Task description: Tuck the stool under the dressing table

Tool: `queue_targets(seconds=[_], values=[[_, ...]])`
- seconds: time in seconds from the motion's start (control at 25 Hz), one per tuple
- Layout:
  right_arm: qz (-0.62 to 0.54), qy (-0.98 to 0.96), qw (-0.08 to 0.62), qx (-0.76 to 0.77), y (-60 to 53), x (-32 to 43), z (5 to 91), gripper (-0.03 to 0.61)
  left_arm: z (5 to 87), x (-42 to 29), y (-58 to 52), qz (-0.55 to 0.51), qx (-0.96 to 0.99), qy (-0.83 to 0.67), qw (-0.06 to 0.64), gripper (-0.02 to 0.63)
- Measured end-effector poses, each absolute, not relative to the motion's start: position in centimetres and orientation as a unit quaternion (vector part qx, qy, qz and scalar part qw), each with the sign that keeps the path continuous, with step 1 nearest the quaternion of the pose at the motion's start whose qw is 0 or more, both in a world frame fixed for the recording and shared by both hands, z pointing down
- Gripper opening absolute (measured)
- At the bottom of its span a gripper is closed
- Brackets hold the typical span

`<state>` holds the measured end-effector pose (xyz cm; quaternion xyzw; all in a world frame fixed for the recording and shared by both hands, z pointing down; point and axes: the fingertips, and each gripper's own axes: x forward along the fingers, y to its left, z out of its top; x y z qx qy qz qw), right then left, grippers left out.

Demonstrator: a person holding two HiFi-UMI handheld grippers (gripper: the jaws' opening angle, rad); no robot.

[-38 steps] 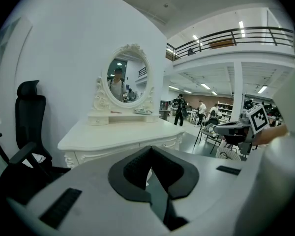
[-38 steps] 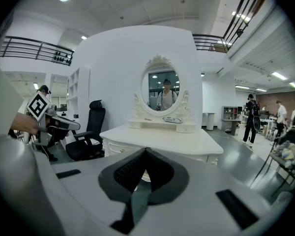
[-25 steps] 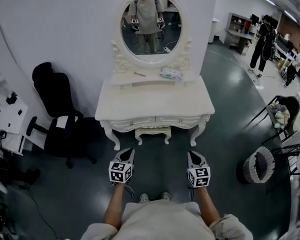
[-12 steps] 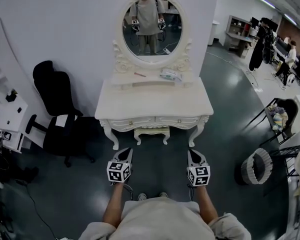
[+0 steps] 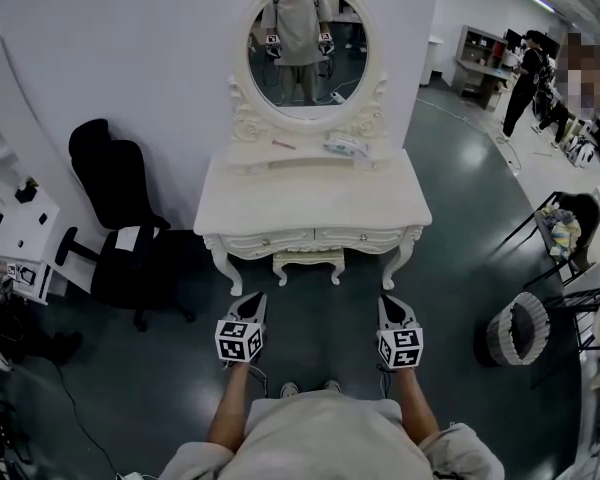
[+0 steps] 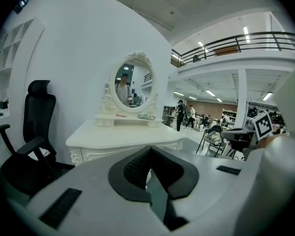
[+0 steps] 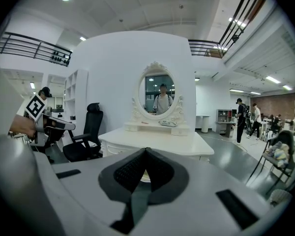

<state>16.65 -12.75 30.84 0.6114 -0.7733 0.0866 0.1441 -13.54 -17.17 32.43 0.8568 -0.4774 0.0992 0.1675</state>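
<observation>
Two grippers, the left gripper (image 5: 256, 303) and the right gripper (image 5: 388, 304), hang side by side short of the dressing table (image 5: 315, 203). The stool (image 5: 307, 261) sits under it, between its front legs. Left gripper view: jaws pressed together, empty. Right gripper view: likewise.

The left gripper (image 6: 150, 149) has its two dark jaws closed together, and nothing is between them. Just behind them stands the white dressing table (image 6: 123, 139). On its top the oval mirror (image 6: 129, 85), in a carved frame, shows the reflection of a person. A black office chair (image 6: 29, 136) stands at the left, beside the table. Near the right edge the right gripper (image 6: 225, 132) appears with its marker cube (image 6: 263, 126).
</observation>
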Motion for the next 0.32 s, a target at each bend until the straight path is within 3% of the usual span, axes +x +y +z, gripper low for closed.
queue_targets(seconds=[0.32], values=[[0.090,-0.774,0.148,0.610,-12.97,16.58,31.05,0.000,32.85,-13.47,-17.06,0.099,0.855,-0.478,0.176,0.014]])
